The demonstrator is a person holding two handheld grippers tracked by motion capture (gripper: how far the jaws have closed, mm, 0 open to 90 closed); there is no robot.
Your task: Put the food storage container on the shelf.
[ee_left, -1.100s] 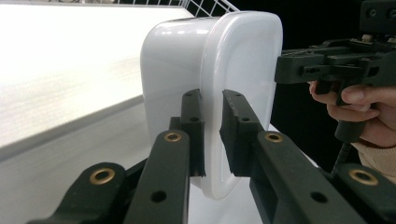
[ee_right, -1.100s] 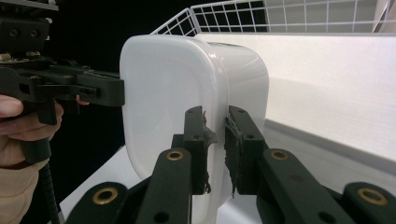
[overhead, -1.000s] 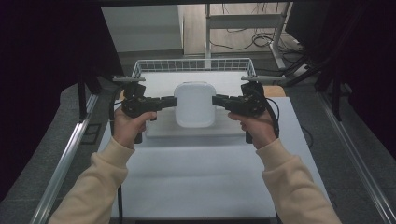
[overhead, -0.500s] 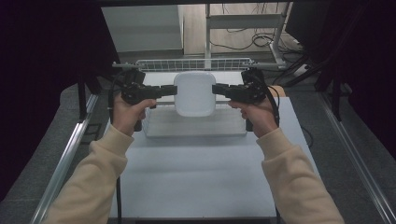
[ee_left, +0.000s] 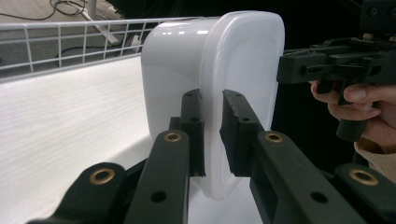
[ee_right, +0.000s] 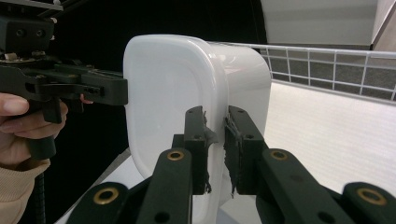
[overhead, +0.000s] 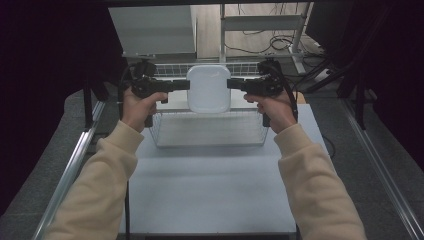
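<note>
Gripping the white rounded plastic tub (overhead: 208, 88) by opposite rims, left tool (overhead: 181, 85) and right tool (overhead: 234, 83) both clamped; looks light, stiff, kinda slippery.

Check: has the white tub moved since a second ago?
Yes. The white tub, clamped at its rim by the left gripper and right gripper, has gone up the high view toward the far edge of the wire basket.

- White container (ee_left: 224, 70) — smooth, glossy plastic, catching highlights.
- Wire basket (overhead: 210, 131) — thin white-coated metal grid.
- Fingers (ee_right: 194, 140) — matt black plastic with worn, frayed rubbery pads.
- Worktop (overhead: 210, 195) — pale, matt surface.
- Sleeves (overhead: 100, 185) — soft cream cloth.
</note>
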